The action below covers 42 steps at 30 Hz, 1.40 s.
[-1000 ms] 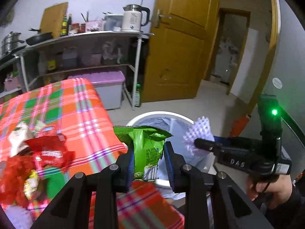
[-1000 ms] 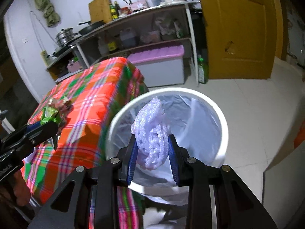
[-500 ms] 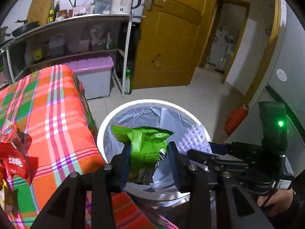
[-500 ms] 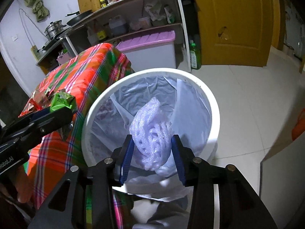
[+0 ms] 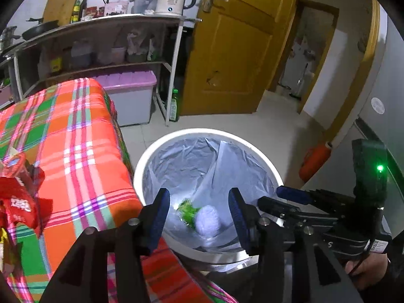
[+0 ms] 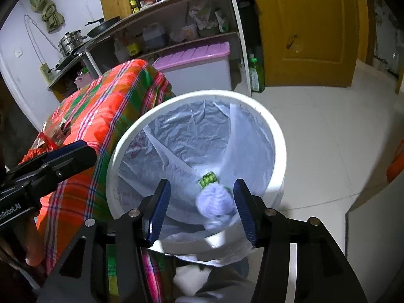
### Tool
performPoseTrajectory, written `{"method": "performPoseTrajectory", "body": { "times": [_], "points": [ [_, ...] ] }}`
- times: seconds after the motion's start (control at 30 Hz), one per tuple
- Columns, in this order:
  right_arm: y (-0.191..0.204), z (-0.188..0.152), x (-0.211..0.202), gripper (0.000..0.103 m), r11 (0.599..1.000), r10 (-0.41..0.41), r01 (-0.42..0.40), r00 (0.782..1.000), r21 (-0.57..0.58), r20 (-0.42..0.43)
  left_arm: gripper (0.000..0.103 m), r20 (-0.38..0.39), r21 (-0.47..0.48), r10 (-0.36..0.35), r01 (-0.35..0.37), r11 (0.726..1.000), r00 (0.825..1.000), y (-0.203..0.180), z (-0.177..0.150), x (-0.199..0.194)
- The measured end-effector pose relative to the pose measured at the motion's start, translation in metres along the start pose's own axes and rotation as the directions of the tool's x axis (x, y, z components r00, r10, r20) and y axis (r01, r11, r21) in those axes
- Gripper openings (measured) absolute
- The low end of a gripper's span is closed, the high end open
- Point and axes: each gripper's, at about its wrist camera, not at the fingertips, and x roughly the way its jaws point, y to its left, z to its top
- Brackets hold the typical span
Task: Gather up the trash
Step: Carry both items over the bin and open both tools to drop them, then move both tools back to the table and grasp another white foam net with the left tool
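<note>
Kitchen floor, white lined bin [image 5: 141, 166] beside plaid-clothed table [image 5: 83, 136]. Drop step: left gripper [image 5: 198, 210] and right gripper [image 6: 200, 205] over bin, jaws opening, nothing between. Green wrapper [image 5: 188, 212] and purple foam net [image 6: 214, 200] inside bin. Next, likely: back to table for red wrappers [image 5: 17, 202].

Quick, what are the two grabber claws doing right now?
Left gripper: jaws opening, nothing between them; crumpled green snack wrapper in the white bin.
Right gripper: jaws opening, empty; pale purple foam net dropped.

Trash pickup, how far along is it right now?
Done: the green wrapper and foam net lie in the lined bin. In hand: nothing; the left gripper and right gripper are opening, empty. Left: red wrappers on the tablecloth.
</note>
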Motion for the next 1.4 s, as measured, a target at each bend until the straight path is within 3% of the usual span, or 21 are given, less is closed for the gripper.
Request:
{"method": "performPoseTrajectory", "body": {
  "times": [0.5,0.83,1.03,1.4],
  "points": [
    [0.051,0.000,-0.059,0.053,0.995,0.047,-0.034,0.987,-0.090,0.153,0.048,0.147,-0.055,0.080,-0.072,0.996,0.986,0.024,-0.019,-0.086],
    [0.102,-0.012,-0.069,0.053,0.981,0.111,-0.085,0.983,-0.174,0.148,0.048,0.198,-0.068,0.189,-0.179,0.981,0.962,0.044,-0.046,-0.136],
    [0.130,-0.017,-0.071,0.053,0.963,0.196,-0.164,0.971,-0.216,0.135,0.048,0.208,-0.089,0.253,-0.239,0.967,0.945,0.060,-0.060,-0.163],
    [0.170,-0.028,-0.066,0.053,0.928,0.275,-0.242,0.958,-0.285,0.082,0.048,0.216,-0.159,0.343,-0.313,0.936,0.914,0.092,-0.085,-0.196]
  ]
}}
